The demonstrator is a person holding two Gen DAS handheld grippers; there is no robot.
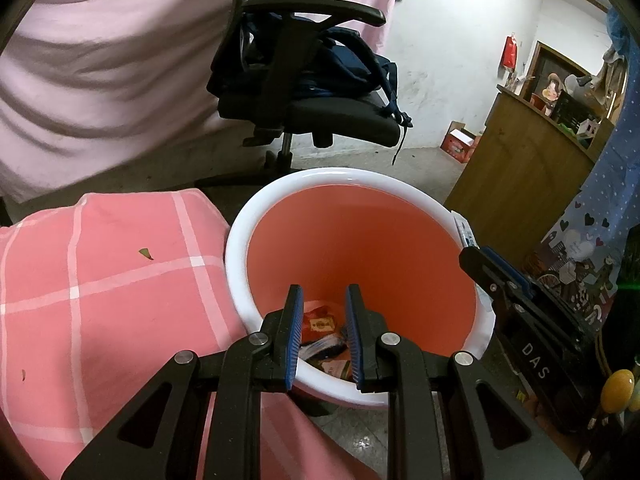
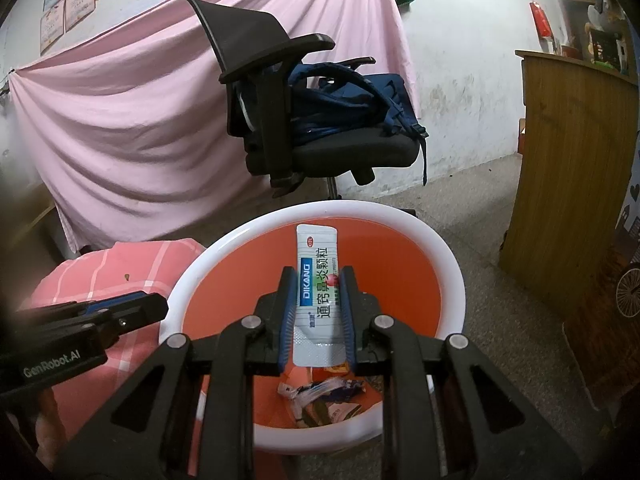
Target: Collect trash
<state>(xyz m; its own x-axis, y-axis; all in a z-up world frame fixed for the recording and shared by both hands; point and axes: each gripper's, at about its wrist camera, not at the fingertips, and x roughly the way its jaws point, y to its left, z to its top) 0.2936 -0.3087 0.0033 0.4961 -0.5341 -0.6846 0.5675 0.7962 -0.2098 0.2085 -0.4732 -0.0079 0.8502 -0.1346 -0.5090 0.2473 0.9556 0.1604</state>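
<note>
Black office chair [image 2: 296, 120] bearing a blue backpack [image 2: 344, 100], pink sheet [image 2: 132, 128] behind, wooden cabinet [image 2: 572, 168] alongside.

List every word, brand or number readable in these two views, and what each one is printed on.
"DIKANG": blue band on the sachet held in the right claw.
"通窍鼻炎颗粒": same sachet, large characters.
"GenRobot.AI": body of the left claw, right wrist view.
"DAS": body of the right claw, left wrist view.
Too small or blurred: the sachet's fine print, the wrappers in the bin, the wall papers.
</note>
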